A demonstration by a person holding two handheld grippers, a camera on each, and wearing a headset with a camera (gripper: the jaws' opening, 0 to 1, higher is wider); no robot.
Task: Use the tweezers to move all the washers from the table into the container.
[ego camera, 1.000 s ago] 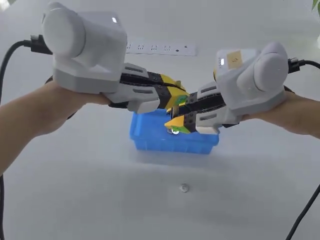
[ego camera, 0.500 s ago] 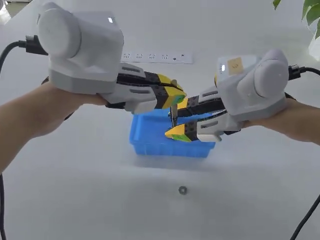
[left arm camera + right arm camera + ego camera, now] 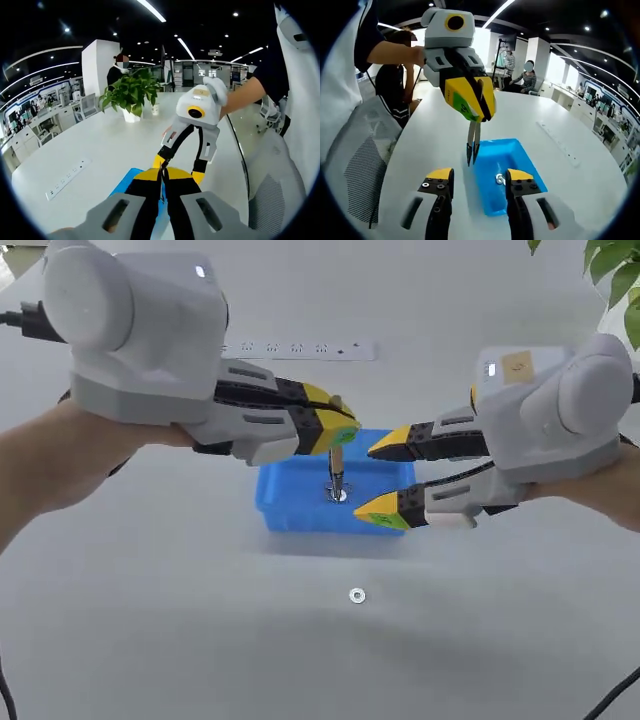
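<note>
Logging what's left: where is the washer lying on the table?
Head view: the washer lies on the table just before the blue container, nearer the person.

tweezers (image 3: 337, 474) tips-down over blue container (image 3: 285, 508) | washer (image 3: 499, 179) inside | second washer (image 3: 357, 595) on table (image 3: 200, 640)

The small rectangular blue plastic container (image 3: 290, 512) is coloured bright blue and is set against the plain white table (image 3: 150, 640). The left gripper (image 3: 345, 425) and the right gripper (image 3: 368, 480) are cased in pale grey, with black jaws tipped in yellow and touched with green. The thin metal tweezers (image 3: 337, 472) and the small round metal washer (image 3: 357, 595) are seen as silver.
</note>
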